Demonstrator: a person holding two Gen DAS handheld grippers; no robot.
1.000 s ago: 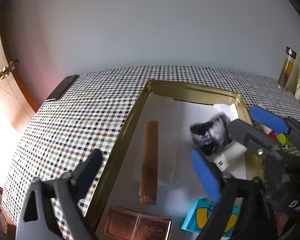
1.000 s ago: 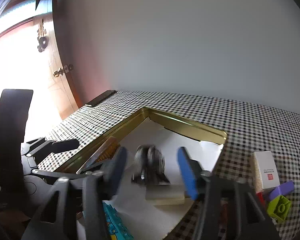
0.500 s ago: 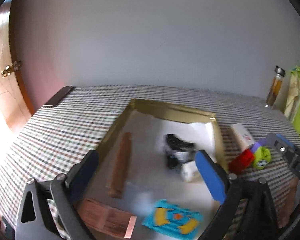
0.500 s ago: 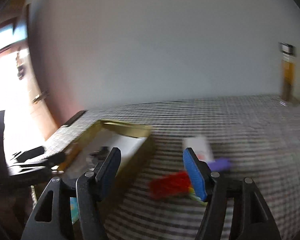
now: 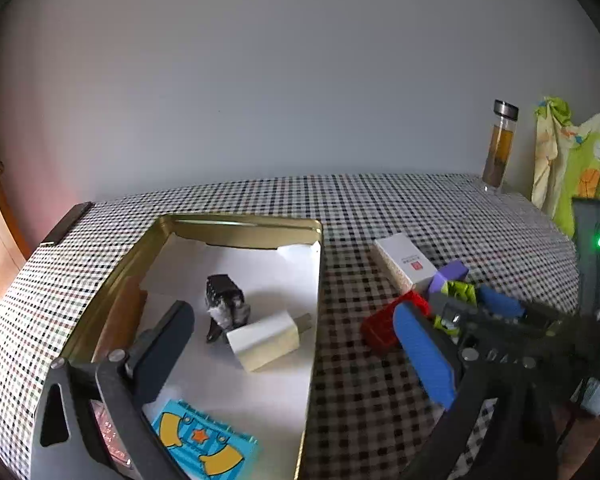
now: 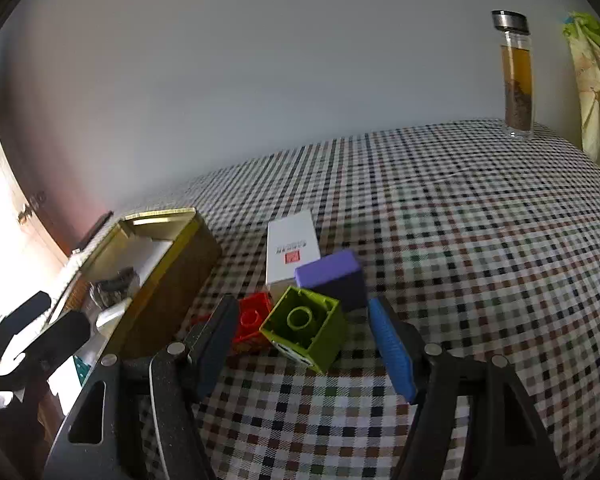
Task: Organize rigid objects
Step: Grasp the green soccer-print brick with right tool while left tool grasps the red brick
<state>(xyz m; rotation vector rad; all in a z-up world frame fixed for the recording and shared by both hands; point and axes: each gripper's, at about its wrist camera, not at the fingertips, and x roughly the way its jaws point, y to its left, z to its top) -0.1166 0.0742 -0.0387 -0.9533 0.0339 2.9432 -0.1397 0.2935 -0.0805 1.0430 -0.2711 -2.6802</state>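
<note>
Swung away from the gold tin (image 6: 168, 268) since a second ago: right tool (image 6: 300, 340), jaws apart after widening, straddling the green block (image 6: 304, 330) untouched. Red block (image 6: 254, 320) half hidden behind one finger. Left tool (image 5: 292, 344) wide open over the tin, empty.

White box (image 6: 291, 246), centre of the right wrist view: one short line of small dark print on its top face, with a red square mark just below it. Characters too small to read. Same box (image 5: 405, 263) at right of centre in the left wrist view: again a red mark and a faint line of print, not legible.

Right gripper body (image 5: 496, 354), lower right of the left wrist view: pale raised letters on the black frame, blurred; the first look like "DA", the rest cannot be made out.

Blue card (image 5: 204, 446), bottom of the left wrist view: yellow shapes and an orange star, no lettering.
</note>
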